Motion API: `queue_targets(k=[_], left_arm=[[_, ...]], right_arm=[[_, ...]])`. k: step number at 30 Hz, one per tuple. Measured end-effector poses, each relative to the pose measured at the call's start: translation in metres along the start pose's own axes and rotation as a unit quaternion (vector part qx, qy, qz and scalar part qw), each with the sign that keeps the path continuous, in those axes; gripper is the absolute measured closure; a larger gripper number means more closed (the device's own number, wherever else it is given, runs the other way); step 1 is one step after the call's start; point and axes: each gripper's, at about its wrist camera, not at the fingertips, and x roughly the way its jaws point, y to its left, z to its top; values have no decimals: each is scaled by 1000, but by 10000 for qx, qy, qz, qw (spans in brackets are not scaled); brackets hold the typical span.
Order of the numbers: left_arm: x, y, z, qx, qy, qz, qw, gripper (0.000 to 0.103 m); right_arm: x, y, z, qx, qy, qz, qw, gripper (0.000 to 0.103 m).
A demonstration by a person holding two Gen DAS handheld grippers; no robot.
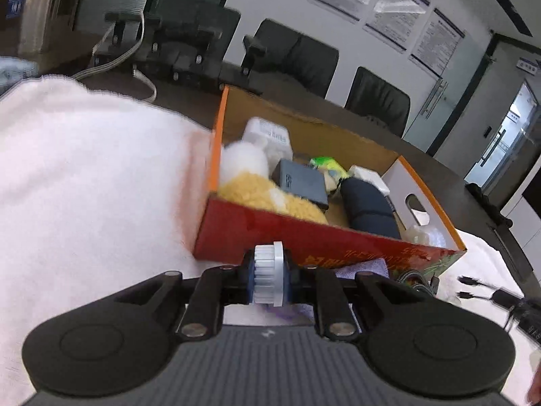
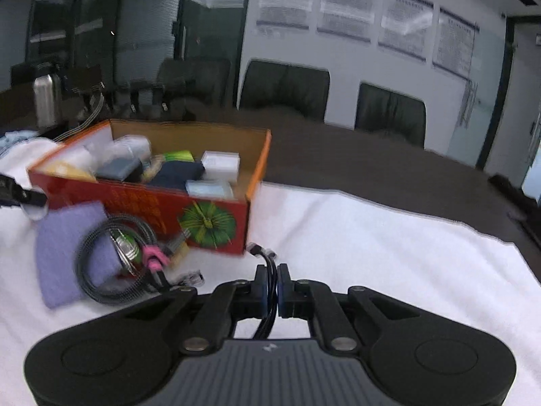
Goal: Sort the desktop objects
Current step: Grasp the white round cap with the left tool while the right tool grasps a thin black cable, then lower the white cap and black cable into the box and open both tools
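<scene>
On the towel [image 2: 372, 253] before the box [image 2: 209, 216], the right gripper [image 2: 272, 284] pinches a limp black cable [image 2: 268, 291] – light, best held near its plugs – while the left gripper [image 1: 268, 279] clamps a small, rigid white brush head [image 1: 268, 272] across its flat sides.

My left claw [image 1: 268, 279] hides the lower part of the white ribbed cap [image 1: 267, 272] it grips. Beyond it, the box wall [image 1: 304, 237] covers most of the purple cloth [image 1: 363, 269]. The print on that wall is too smeared to read. In my right claw [image 2: 270, 291], the black cable [image 2: 268, 299] runs down behind my body, its far end unseen.
</scene>
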Motion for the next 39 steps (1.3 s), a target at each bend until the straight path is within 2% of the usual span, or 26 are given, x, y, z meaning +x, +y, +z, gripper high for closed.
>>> queue_targets(k=[7, 11, 17, 19, 22, 24, 25, 27, 28, 30, 32, 34, 37, 38, 39], left_arm=[[-22, -21, 43, 275, -468, -157, 9984, 88], [-5, -44, 73, 364, -400, -312, 9980, 88], [51, -88, 103, 784, -240, -306, 9962, 87], [78, -96, 111, 1120, -278, 0, 9933, 87], [119, -88, 124, 1155, -11, 110, 9933, 87], [150, -76, 133, 1086, 289, 118, 9936, 87], [161, -70, 135, 1147, 424, 82, 9925, 87], [181, -63, 135, 1404, 686, 13, 9877, 86], [189, -60, 136, 1390, 813, 93, 9869, 86], [199, -47, 138, 944, 1106, -61, 9894, 82], [201, -41, 138, 799, 1137, -205, 9901, 79], [199, -40, 136, 813, 1095, -219, 9904, 77], [197, -39, 133, 866, 1044, -292, 9903, 60], [198, -41, 133, 915, 1038, -302, 9899, 48], [197, -45, 131, 991, 1043, -269, 9892, 36]], right_arm=[[-25, 14, 67, -216, -369, 647, 9970, 99], [-8, 24, 118, -288, -442, 804, 9954, 99], [66, 46, 173, -525, -75, 691, 9962, 99], [99, 48, 185, -465, 77, 750, 9961, 99], [150, 47, 195, -406, 243, 1083, 9930, 99], [184, 45, 193, -590, 194, 1469, 9872, 99], [202, 45, 189, -781, 231, 1516, 9851, 99], [235, 50, 182, -992, 546, 1085, 9876, 98], [249, 51, 178, -1052, 662, 856, 9885, 98], [269, 52, 170, -1115, 780, 383, 9900, 95], [281, 53, 168, -1072, 1074, -276, 9880, 93], [282, 55, 167, -1140, 1099, -633, 9854, 94], [293, 68, 162, -1400, 1433, -650, 9776, 91], [296, 70, 161, -1385, 1540, -601, 9765, 87], [298, 72, 161, -1440, 1566, -650, 9749, 86]])
